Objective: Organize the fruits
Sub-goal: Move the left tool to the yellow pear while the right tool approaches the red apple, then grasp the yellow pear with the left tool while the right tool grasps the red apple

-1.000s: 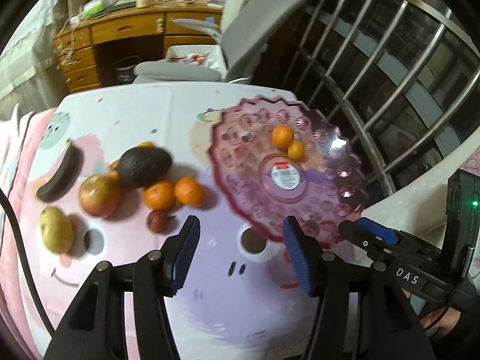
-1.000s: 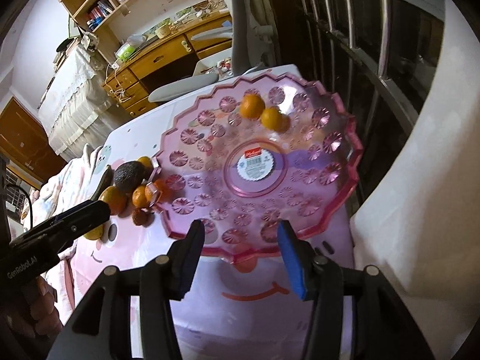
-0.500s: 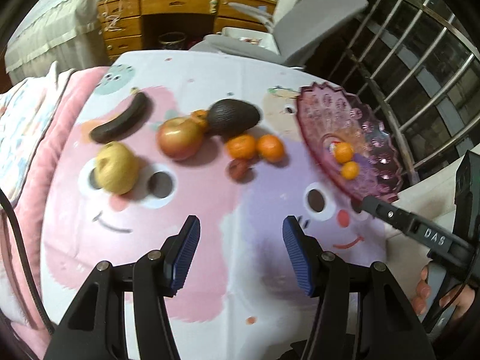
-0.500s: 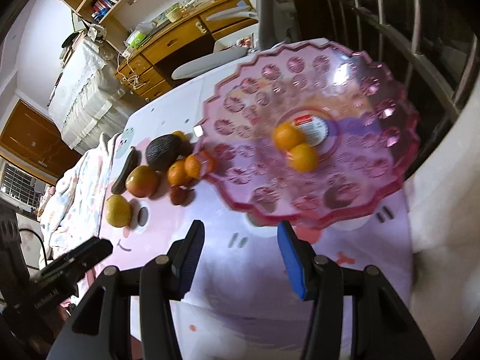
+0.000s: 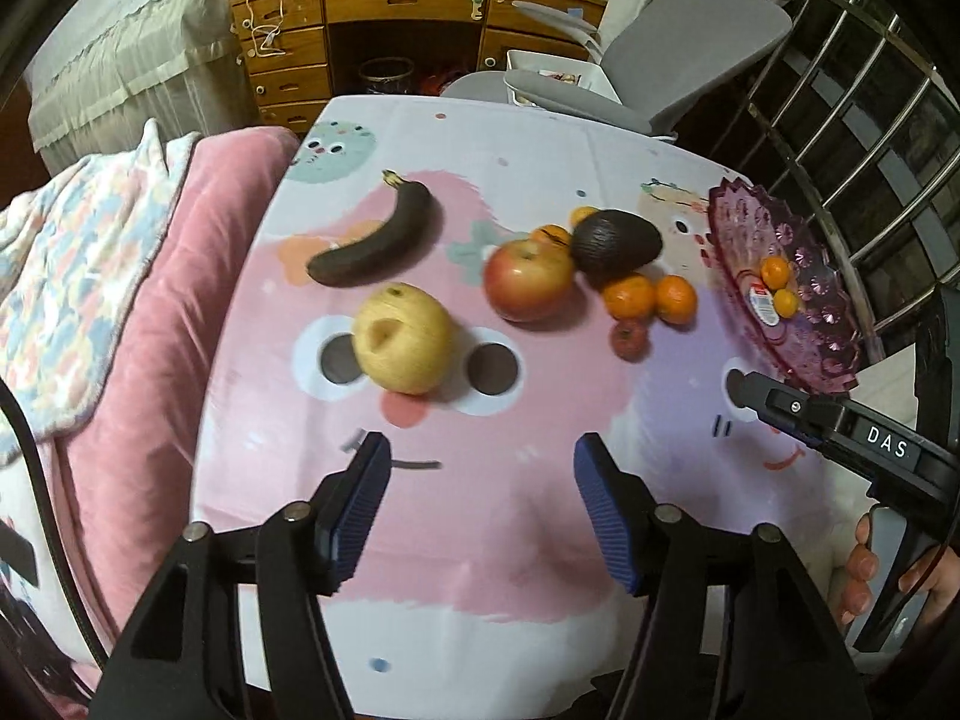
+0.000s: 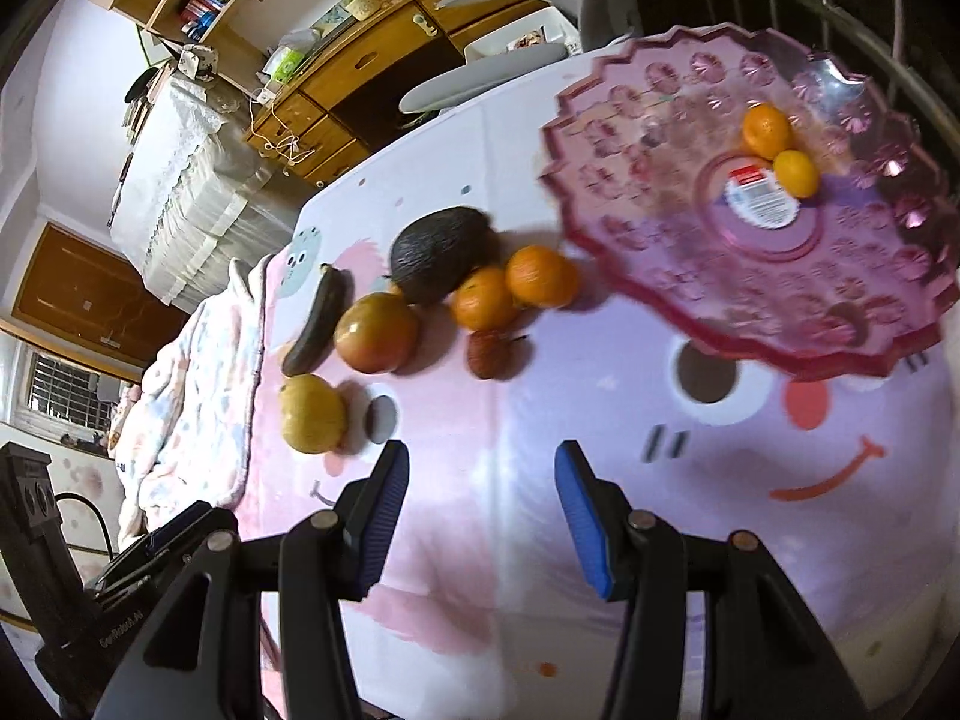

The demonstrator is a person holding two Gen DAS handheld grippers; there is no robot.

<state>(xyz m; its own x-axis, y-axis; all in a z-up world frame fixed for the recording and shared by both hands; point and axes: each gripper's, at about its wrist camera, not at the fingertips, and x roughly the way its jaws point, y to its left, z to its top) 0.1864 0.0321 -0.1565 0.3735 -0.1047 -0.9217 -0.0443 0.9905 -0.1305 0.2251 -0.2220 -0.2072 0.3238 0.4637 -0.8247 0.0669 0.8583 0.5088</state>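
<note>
A pink scalloped plate [image 6: 648,240] [image 5: 834,354] at the table's right holds two small oranges [image 6: 765,129]. Left of it on the cartoon cloth lie two oranges [image 6: 540,276] [image 5: 627,297], a small red fruit [image 6: 489,354] [image 5: 629,339], a dark avocado [image 5: 615,240] [image 6: 438,252], a red apple [image 5: 528,279] [image 6: 375,333], a yellow pear [image 5: 403,339] [image 6: 312,411] and a blackened banana [image 5: 375,240] [image 6: 315,324]. My left gripper [image 5: 480,480] hovers near of the pear, its jaws opening, nothing between them. My right gripper [image 6: 480,483] is open and empty, near of the red fruit.
A pink quilt and patterned blanket [image 5: 90,276] lie along the table's left side. A grey chair [image 5: 678,72] and wooden desk [image 5: 414,6] stand beyond the far edge. Metal railing [image 5: 852,138] runs along the right. A person's fingers [image 5: 858,564] hold the right gripper.
Both grippers have swung left, from over the plate to over the loose fruit. The left jaws stand wider apart than before. No fruit has moved.
</note>
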